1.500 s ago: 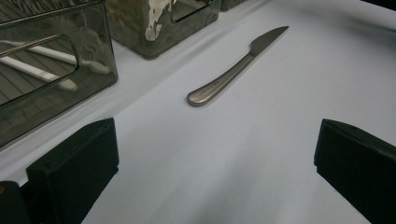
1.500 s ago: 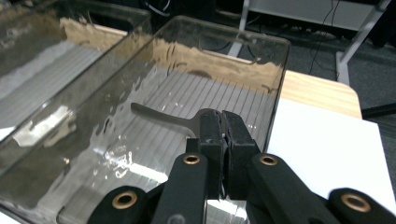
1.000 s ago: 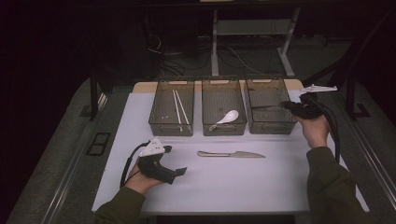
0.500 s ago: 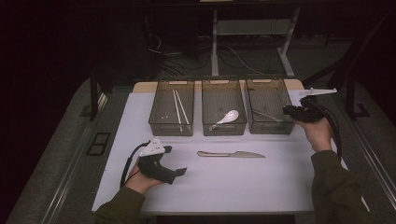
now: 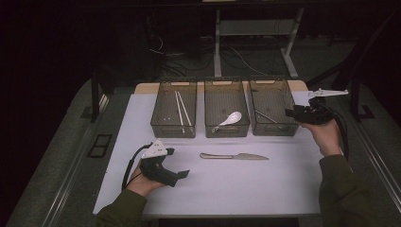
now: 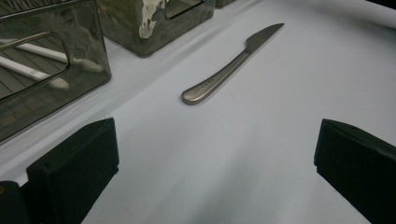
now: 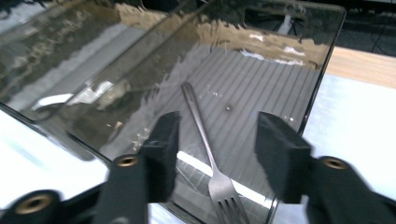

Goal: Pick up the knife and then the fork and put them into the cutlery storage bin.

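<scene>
Snagging as the first risk: right tool (image 5: 289, 112) poised at the rim of the right bin (image 5: 274, 130) near the far right corner of the bench (image 5: 236, 189), jaws roughly half apart and just now opening, pads pressing on nothing. Fork (image 7: 205, 135) lying loose on the ribbed floor of that bin, tines toward the tool and handle pointing away, framed between the pads but touched by neither. Hard to tell whether the pad tips sit below the bin's rim; if so, a careless pull back toward the front edge likely to catch the wall, drag the light bin across the bench or tip it, and spill the fork out again. Closing too early equally risky: tines pinched and lifted back out. Second risk at the middle of the bench: knife (image 5: 234, 156) flat on the smooth sheet, thin and slippery by the look of it, apt to skid or spin under a hasty pinch, or to slide toward the front edge. Left tool (image 5: 182, 174) resting near the front left corner, jaws spread wide and empty, well short of the knife. Lesser hazard: trailing cables sweeping the neighbouring bins.
</scene>
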Tool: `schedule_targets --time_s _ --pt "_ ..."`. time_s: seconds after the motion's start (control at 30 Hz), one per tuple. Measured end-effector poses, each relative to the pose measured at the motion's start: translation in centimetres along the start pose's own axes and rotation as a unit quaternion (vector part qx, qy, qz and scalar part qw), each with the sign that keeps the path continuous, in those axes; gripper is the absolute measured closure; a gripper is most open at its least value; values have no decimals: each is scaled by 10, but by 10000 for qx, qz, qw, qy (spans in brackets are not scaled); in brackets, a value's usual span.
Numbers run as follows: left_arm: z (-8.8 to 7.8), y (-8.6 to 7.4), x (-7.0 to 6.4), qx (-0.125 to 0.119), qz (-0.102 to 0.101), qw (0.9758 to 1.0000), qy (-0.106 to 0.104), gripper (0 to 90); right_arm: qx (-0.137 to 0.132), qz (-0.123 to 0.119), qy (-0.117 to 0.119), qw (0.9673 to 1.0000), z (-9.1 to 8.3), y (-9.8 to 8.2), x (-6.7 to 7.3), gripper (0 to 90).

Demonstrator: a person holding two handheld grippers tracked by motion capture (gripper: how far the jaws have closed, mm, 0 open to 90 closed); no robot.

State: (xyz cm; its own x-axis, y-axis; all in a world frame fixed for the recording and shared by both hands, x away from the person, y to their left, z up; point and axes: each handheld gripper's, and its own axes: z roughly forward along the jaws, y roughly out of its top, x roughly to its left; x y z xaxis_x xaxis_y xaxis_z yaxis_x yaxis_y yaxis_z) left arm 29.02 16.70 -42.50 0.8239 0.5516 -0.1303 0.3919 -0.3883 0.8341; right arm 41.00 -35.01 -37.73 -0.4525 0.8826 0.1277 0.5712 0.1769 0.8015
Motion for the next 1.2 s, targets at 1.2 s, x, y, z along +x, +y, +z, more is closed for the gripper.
schedule_targets --time_s 1.2 --pt "5 5 -1 107 126 9998 -112 23 145 -714 1423 9871 -32 -52 82 296"
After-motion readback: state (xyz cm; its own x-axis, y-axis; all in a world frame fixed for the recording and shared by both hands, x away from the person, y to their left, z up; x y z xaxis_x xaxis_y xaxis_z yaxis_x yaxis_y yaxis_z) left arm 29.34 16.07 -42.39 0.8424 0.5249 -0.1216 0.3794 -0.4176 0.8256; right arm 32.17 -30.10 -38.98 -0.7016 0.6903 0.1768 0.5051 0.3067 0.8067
